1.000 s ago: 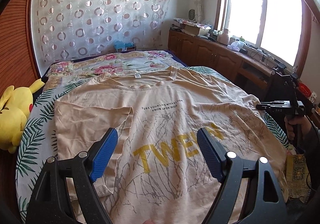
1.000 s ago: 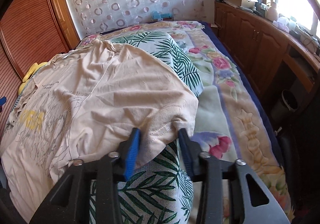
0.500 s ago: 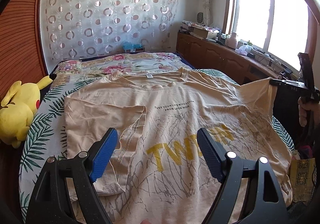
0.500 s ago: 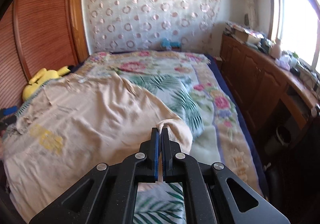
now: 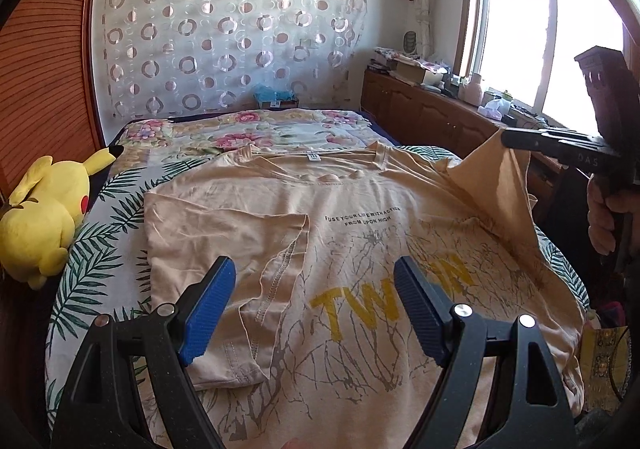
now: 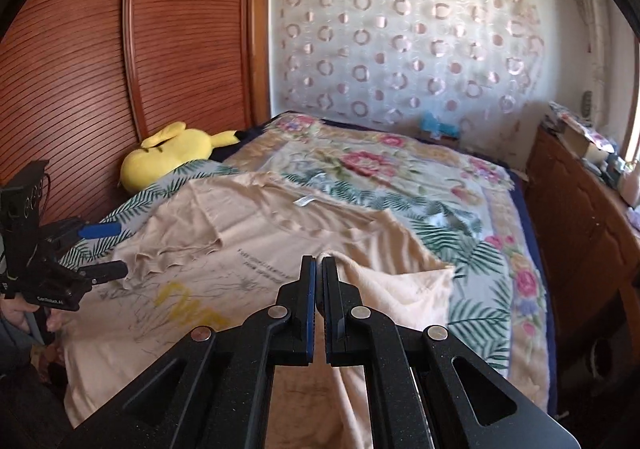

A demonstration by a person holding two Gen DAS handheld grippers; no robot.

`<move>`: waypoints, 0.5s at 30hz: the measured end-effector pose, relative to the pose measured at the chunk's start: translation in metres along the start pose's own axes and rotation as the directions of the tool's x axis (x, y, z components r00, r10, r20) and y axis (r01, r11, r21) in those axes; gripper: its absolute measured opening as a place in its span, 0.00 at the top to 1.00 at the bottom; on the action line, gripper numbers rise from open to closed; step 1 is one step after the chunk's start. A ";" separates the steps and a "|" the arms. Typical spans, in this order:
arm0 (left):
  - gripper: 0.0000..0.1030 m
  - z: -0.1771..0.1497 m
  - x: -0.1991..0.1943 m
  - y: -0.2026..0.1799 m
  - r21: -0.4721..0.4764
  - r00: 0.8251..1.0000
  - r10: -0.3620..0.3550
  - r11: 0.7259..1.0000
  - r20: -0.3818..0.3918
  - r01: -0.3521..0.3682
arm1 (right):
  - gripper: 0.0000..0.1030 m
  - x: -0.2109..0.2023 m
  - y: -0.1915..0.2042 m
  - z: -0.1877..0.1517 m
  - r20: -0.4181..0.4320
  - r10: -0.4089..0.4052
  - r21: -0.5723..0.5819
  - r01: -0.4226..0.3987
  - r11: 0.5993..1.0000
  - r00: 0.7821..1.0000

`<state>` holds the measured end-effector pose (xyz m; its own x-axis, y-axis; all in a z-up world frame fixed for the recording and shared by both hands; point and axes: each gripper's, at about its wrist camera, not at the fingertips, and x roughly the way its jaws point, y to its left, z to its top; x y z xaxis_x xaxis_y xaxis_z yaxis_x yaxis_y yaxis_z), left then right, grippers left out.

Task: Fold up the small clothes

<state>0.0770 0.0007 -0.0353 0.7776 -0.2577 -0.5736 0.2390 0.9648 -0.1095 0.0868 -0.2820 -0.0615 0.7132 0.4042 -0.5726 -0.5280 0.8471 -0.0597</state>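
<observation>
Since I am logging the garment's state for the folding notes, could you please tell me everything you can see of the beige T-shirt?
The beige T-shirt is thin, soft-looking knit, lying face up on the bed, collar away from the camera. It carries small black text, a grey branch-like print and large yellow letters. One sleeve is already folded inward over the chest, stitched hem showing. The other sleeve is lifted off the bed, pinched in the right gripper, its fabric draping down. The left gripper hovers open above the lower front, not touching.

A yellow plush toy (image 5: pixel 44 217) lies at the bed's (image 5: pixel 256 133) left edge, a circle-patterned curtain (image 5: pixel 232 33) hangs behind, wooden cabinets (image 5: pixel 436 121) run under the bright window (image 5: pixel 548 33).
</observation>
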 end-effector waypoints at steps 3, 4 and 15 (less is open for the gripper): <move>0.20 -0.001 -0.002 0.002 -0.003 1.000 0.004 1.000 0.000 -0.004 | 0.74 0.015 -0.013 0.005 -0.013 -0.010 0.007 0.010 1.000 1.000; 0.20 -0.001 -0.002 0.003 -0.003 1.000 0.005 1.000 0.001 -0.005 | 0.62 0.015 -0.017 0.002 -0.013 -0.020 0.015 0.020 1.000 1.000; 0.20 -0.005 -0.001 -0.004 -0.003 1.000 -0.013 1.000 -0.002 0.013 | 0.56 0.056 -0.039 -0.014 -0.175 -0.043 0.085 0.058 0.995 0.984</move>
<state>0.0725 -0.0029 -0.0384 0.7730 -0.2697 -0.5742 0.2473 0.9616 -0.1187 0.1410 -0.2972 -0.1030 0.6433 0.3011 -0.7039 -0.4444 0.8955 -0.0232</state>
